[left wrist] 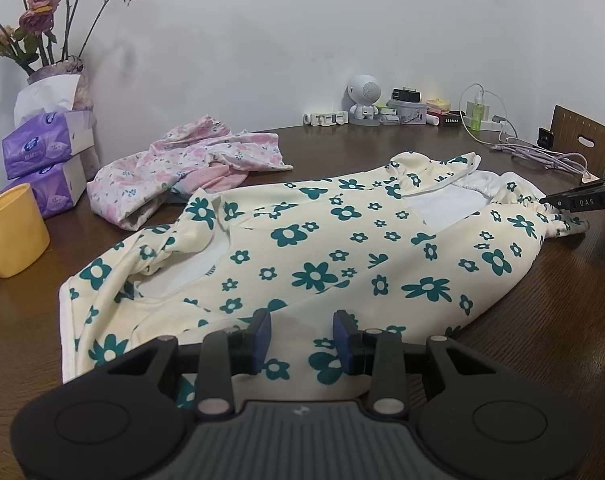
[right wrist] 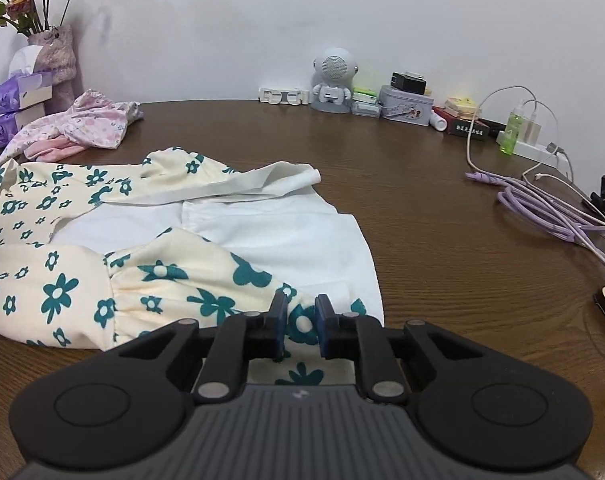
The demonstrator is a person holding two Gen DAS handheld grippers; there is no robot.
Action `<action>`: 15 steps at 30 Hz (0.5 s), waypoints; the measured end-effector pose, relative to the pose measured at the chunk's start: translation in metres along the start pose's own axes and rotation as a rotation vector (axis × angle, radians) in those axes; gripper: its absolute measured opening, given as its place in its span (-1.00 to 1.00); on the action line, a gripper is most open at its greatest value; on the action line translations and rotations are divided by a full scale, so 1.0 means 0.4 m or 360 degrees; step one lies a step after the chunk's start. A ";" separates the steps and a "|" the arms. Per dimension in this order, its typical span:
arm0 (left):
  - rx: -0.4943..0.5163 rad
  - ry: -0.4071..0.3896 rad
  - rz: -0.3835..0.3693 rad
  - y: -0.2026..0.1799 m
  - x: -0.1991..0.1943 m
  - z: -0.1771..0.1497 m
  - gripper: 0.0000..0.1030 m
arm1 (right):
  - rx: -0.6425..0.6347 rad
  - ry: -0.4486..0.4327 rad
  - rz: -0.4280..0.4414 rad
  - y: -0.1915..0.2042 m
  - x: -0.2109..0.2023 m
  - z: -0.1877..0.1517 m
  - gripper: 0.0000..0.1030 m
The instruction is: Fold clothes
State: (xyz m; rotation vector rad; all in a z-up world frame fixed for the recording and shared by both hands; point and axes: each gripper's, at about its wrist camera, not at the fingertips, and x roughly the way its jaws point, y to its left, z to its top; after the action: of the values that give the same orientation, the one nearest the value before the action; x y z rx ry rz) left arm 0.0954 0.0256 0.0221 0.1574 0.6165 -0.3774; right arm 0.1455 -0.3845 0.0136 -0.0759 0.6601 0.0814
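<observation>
A cream garment with teal flowers (left wrist: 310,248) lies spread on the brown table (left wrist: 542,320), its white lining showing. My left gripper (left wrist: 301,334) is open, its jaws apart over the garment's near edge. My right gripper (right wrist: 301,322) has its jaws narrowly apart around the garment's gathered cuff (right wrist: 302,322); whether they pinch it I cannot tell. In the left wrist view the right gripper's fingers (left wrist: 558,202) touch that cuff at the far right. The garment also shows in the right wrist view (right wrist: 102,288).
A pink floral garment (left wrist: 182,172) lies crumpled behind. A yellow mug (left wrist: 10,232), purple tissue boxes (left wrist: 42,152) and a vase of flowers (left wrist: 58,72) stand at the left. A robot-shaped speaker (right wrist: 334,80), tins, a bottle and purple cables (right wrist: 550,208) line the back and right.
</observation>
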 end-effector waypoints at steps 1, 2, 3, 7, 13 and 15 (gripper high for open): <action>-0.0004 0.0000 0.0000 0.002 -0.001 0.000 -0.36 | 0.0015 -0.0025 0.0017 0.003 -0.013 0.003 -0.72; -0.0018 -0.0007 0.0003 0.003 -0.009 0.001 -0.37 | 0.0030 -0.0051 0.0033 0.006 -0.025 0.005 -0.70; -0.0035 -0.0015 0.0007 0.004 -0.018 0.002 -0.35 | 0.0045 -0.0076 0.0050 0.009 -0.038 0.008 -0.68; -0.0072 -0.0113 -0.0007 -0.005 -0.060 0.016 -0.33 | 0.0104 -0.0178 0.0117 0.020 -0.089 0.019 -0.67; -0.0030 -0.0063 -0.0067 -0.045 -0.012 0.031 -0.36 | -0.0146 -0.0209 0.0361 0.188 -0.066 0.045 -0.64; -0.0037 -0.0014 -0.0053 -0.047 0.007 0.023 -0.36 | -0.0221 -0.0160 0.0373 0.242 -0.030 0.041 -0.64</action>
State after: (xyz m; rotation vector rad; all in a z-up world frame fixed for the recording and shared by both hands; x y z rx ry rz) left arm 0.0952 0.0052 0.0272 0.1232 0.6151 -0.4029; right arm 0.1366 -0.2872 0.0297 -0.1271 0.5601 0.3547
